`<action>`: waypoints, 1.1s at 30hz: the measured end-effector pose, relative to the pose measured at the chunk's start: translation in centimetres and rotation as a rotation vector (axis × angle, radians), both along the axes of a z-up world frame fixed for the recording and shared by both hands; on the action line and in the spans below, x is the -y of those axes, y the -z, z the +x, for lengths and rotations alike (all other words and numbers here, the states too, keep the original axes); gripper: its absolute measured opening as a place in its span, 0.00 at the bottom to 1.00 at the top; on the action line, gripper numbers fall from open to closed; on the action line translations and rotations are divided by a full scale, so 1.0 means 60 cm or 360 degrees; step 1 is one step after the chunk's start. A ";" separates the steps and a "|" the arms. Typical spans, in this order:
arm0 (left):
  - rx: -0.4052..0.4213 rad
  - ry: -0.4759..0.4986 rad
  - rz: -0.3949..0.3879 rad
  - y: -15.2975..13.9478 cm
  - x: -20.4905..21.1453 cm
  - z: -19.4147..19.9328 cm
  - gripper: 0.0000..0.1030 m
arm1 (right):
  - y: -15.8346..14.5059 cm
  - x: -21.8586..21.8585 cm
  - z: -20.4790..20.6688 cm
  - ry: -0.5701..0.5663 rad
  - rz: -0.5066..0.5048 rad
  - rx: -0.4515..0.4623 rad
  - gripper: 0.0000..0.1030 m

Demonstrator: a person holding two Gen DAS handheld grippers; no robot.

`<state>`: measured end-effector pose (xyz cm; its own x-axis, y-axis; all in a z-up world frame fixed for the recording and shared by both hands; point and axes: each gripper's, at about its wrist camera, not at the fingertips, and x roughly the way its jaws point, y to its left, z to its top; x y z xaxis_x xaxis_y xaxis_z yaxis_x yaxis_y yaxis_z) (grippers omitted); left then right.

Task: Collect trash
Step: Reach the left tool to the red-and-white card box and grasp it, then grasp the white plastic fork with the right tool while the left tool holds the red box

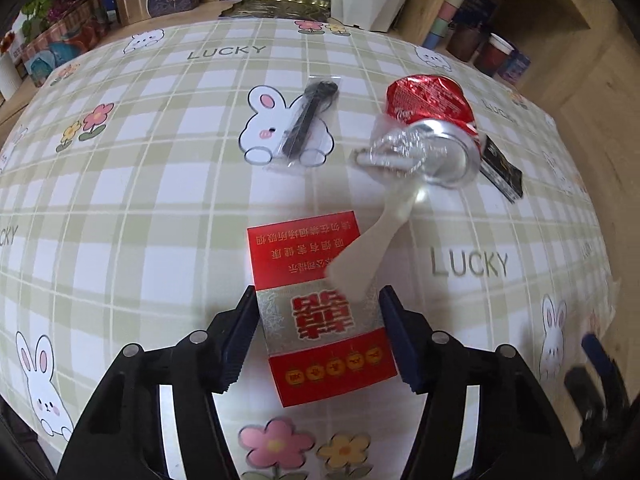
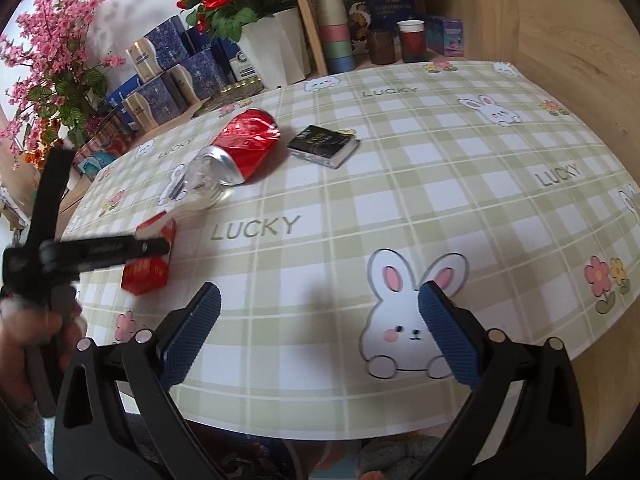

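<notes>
Little is collected yet. The left gripper (image 1: 318,334) has its jaws spread around the red pack (image 1: 320,304), not clenched. Can (image 1: 430,118), wrapped spoon (image 1: 304,124) and black pack (image 2: 323,145) lie farther on the tabletop (image 1: 140,208). The right gripper (image 2: 320,336) hangs released, empty.

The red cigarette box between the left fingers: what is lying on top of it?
A whitish plastic spoon lies across the far right part of the red cigarette box, its handle end on the printed face. The box top under the spoon is hidden.
</notes>
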<state>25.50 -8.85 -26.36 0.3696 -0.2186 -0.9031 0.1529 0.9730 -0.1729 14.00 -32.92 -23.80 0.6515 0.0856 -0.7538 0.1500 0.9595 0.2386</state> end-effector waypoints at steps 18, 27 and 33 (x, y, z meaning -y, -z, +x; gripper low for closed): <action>0.0150 -0.0154 -0.0165 -0.052 -0.206 -0.124 0.57 | 0.023 -0.174 0.187 -0.0202 0.0053 -0.0196 0.60; 0.0142 -0.0207 -0.0265 -0.055 -0.245 -0.156 0.57 | 0.042 -0.240 0.246 -0.0155 -0.0157 -0.0315 0.39; 0.0138 -0.0193 -0.0304 -0.053 -0.252 -0.171 0.57 | 0.044 -0.226 0.239 -0.0305 -0.0233 -0.0333 0.19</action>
<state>15.24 6.26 -23.17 0.4779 -0.3315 -0.8135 0.0592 0.9361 -0.3467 28.36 -19.36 -26.43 0.4636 0.0726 -0.8831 -0.0057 0.9969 0.0790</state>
